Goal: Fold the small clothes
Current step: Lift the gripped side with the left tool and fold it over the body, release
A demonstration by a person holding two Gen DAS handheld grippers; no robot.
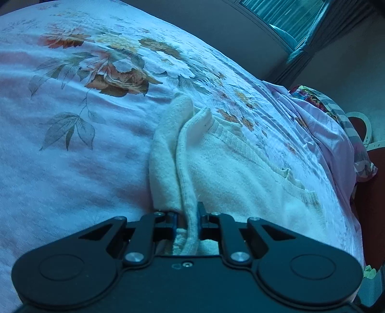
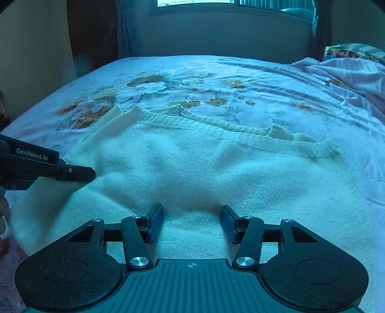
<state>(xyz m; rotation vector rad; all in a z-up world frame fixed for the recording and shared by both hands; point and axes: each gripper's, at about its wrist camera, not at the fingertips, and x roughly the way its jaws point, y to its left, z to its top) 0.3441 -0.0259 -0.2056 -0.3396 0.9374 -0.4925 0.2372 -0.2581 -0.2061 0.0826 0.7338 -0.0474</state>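
Note:
A cream knitted sweater [image 2: 204, 168] lies spread flat on the bed, its ribbed hem towards the far side. In the left wrist view the sweater's [image 1: 228, 168] left edge is bunched into a raised fold that runs between my fingers. My left gripper [image 1: 187, 213] is shut on that fold. It also shows in the right wrist view, where my left gripper [image 2: 87, 174] sits at the garment's left side. My right gripper [image 2: 192, 216] hovers open low over the near middle of the sweater, with nothing between its pads.
The bed carries a pale pink sheet with a flower print [image 2: 216, 79]. A crumpled pink cloth [image 2: 349, 72] and a colourful patterned one [image 2: 351, 50] lie at the far right. A wall with a window [image 2: 192, 2] stands beyond. Part of a hand [image 2: 2, 211] shows at the left edge.

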